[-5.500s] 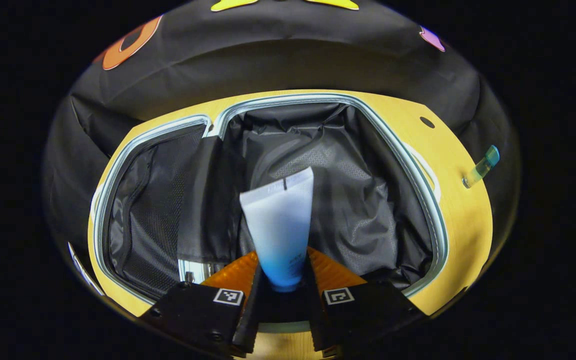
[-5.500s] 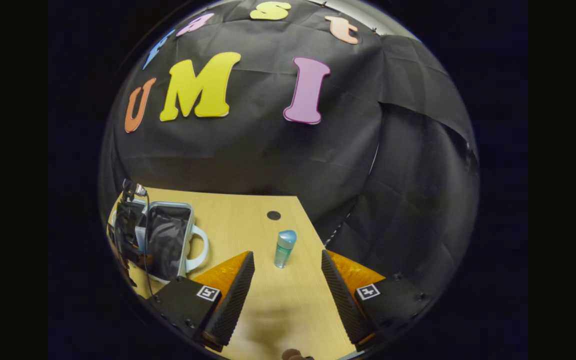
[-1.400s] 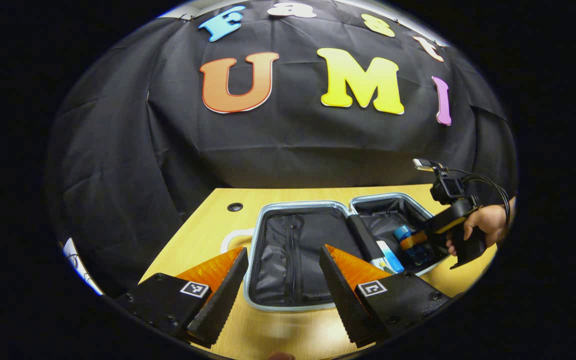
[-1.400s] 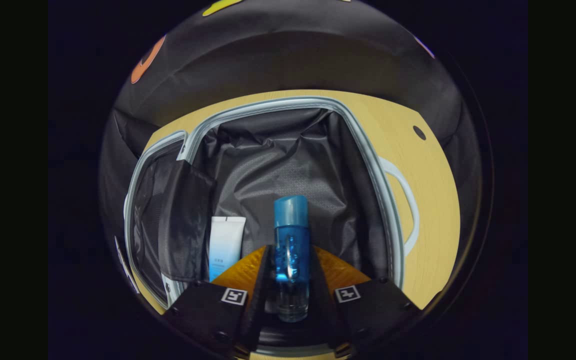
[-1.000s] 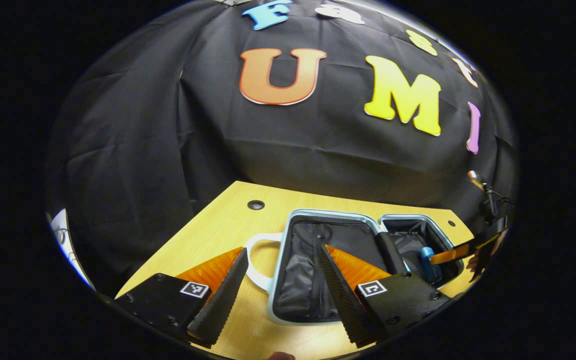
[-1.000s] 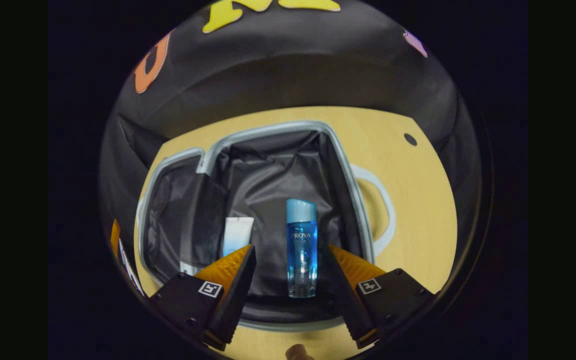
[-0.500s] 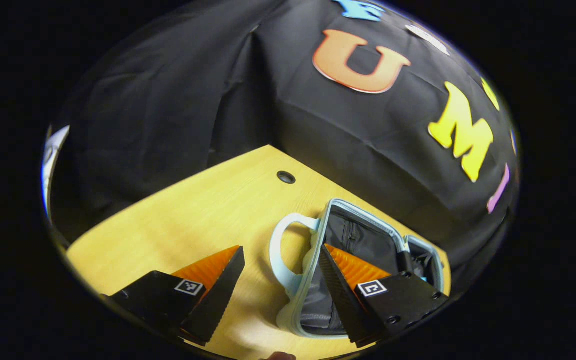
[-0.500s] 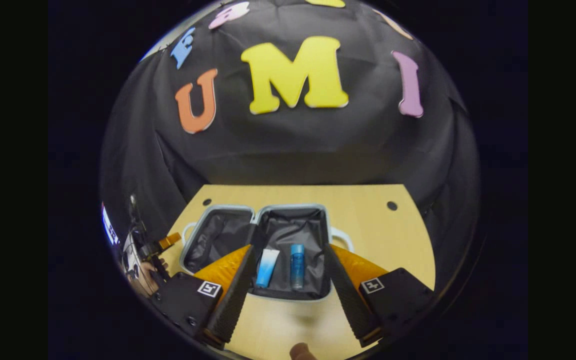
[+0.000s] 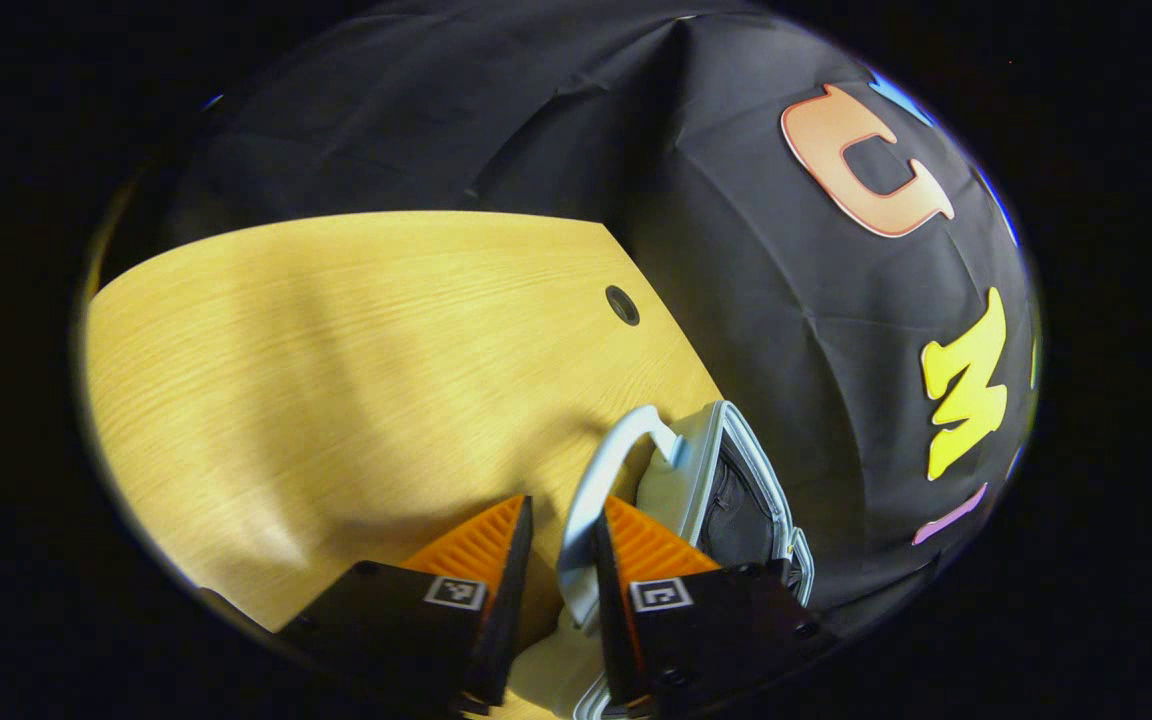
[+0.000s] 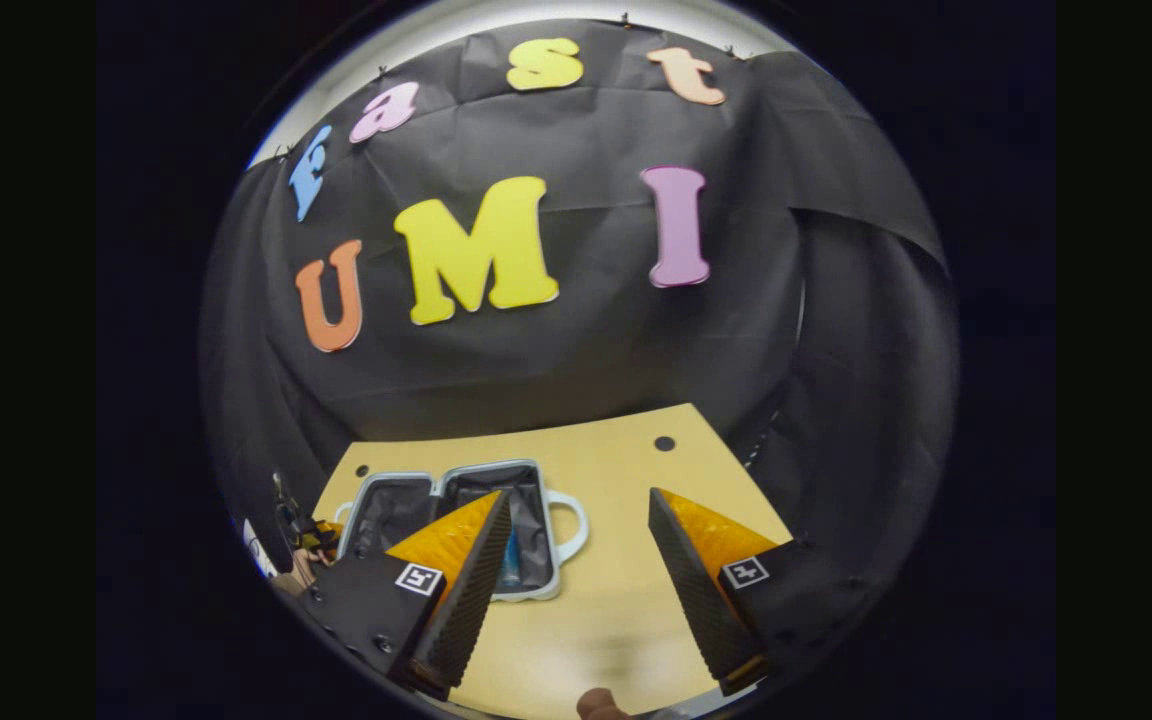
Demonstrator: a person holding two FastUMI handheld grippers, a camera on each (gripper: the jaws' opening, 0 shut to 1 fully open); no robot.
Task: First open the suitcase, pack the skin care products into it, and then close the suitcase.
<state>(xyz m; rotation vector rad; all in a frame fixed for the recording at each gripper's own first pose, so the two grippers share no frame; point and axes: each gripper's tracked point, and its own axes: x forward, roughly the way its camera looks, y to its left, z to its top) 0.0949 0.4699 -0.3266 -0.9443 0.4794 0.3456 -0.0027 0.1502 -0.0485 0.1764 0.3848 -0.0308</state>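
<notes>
Closing step begins: left gripper (image 9: 558, 560) takes the suitcase (image 9: 726, 480) handle (image 9: 601, 480).

In the left gripper view, the fingers are narrowed around the pale handle at 6 o'clock, though whether both press on it cannot be told. In the right gripper view, the right gripper (image 10: 572, 560) hangs wide open and empty above the table (image 10: 626, 600); the suitcase lies open at 8 o'clock with a blue product (image 10: 511, 562) inside. Packing looks done; next, I judge, the handled half must swing over onto the other.
</notes>
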